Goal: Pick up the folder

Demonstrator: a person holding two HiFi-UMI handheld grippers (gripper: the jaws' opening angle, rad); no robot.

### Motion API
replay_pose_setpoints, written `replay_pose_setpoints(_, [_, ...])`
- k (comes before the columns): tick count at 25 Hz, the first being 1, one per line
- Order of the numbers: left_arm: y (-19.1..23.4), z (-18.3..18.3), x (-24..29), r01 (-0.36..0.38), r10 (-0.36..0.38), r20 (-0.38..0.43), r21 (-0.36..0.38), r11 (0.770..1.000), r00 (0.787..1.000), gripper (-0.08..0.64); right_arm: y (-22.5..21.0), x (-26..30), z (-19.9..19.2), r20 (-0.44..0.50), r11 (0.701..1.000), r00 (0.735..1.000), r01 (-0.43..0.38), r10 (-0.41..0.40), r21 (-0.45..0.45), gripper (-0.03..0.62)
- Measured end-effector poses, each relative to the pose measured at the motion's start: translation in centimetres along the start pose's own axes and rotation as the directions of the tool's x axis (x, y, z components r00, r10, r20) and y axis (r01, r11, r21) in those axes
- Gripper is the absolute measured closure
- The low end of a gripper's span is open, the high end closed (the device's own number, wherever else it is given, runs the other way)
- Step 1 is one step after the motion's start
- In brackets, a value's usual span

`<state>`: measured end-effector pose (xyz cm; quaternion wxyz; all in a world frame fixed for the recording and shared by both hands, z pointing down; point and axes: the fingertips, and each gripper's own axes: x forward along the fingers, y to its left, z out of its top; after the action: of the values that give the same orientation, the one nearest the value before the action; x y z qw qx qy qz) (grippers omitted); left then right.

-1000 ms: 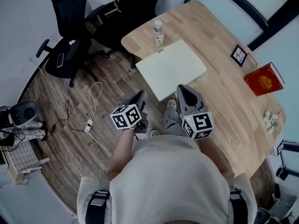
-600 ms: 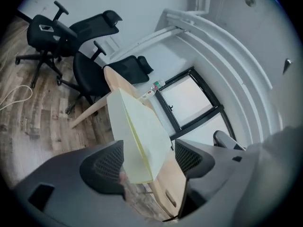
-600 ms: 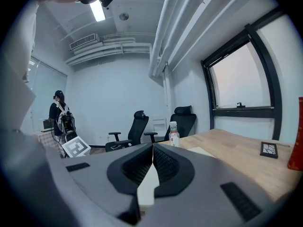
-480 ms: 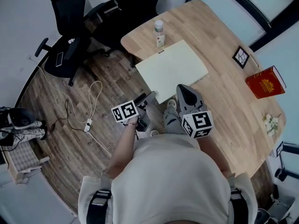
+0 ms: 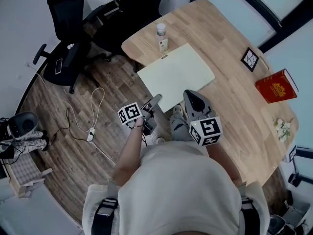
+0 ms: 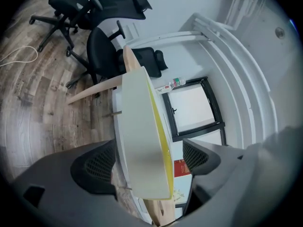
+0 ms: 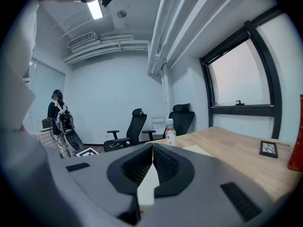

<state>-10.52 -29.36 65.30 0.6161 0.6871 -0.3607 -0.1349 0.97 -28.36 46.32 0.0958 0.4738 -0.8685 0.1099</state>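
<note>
Dim, flat light (fisheye warp, dark corners)

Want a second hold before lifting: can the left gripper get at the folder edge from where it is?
Probably yes. The left gripper has just been opening its jaws, which now stand wide. The overhanging edge of the folder is already between them, pads not pressing. Nothing stands in the way.
</note>
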Motion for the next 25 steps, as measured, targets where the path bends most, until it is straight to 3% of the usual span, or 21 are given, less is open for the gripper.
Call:
replay_pose_setpoints(12, [0.5, 0.4, 4.0, 0.058, -0.06, -0.016, -0.107, 0.993, 0.998, 0.123, -2.1, -0.3, -0.2, -0.009, 0.999, 0.999, 0.036, -0.036, 0.009, 0.574])
replay_pose_setpoints(25, [0.2, -0.3, 6.2, 0.08, -0.089, -0.06, -0.143, 0.986, 0.994, 0.124, -3.5, -0.8, -0.5, -0.014, 0.999, 0.999, 0.051, -0.05, 0.008, 0.574])
